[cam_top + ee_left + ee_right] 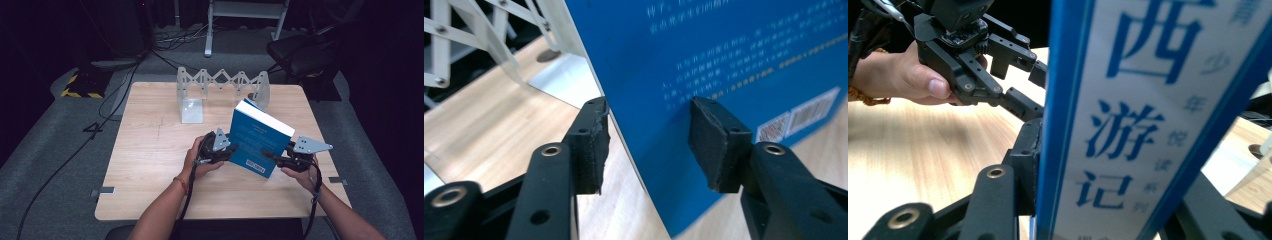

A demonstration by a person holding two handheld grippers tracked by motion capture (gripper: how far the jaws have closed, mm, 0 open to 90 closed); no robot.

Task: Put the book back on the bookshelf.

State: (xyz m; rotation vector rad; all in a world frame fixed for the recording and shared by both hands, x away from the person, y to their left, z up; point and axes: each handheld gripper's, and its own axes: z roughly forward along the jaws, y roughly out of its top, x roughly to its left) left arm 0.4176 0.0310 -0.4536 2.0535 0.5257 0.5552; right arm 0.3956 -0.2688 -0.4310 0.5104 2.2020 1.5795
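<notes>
1. Blue book (pixel 258 141) is standing tilted on the table (pixel 150 150), just in front of the rack (pixel 222 80).
2. Right gripper (pixel 270 156) is clamping its spine edge; left gripper (pixel 649 145) is sitting released, jaws straddling the cover edge without pinching.
3. With only one grip holding, I'm guessing it's risking a pivot and flopping flat.

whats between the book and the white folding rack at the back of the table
Bare wooden table separates the blue book from the rack's zigzag bars in the high view. The rack's right end plate stands just behind the book's top corner; whether they touch is unclear.
</notes>
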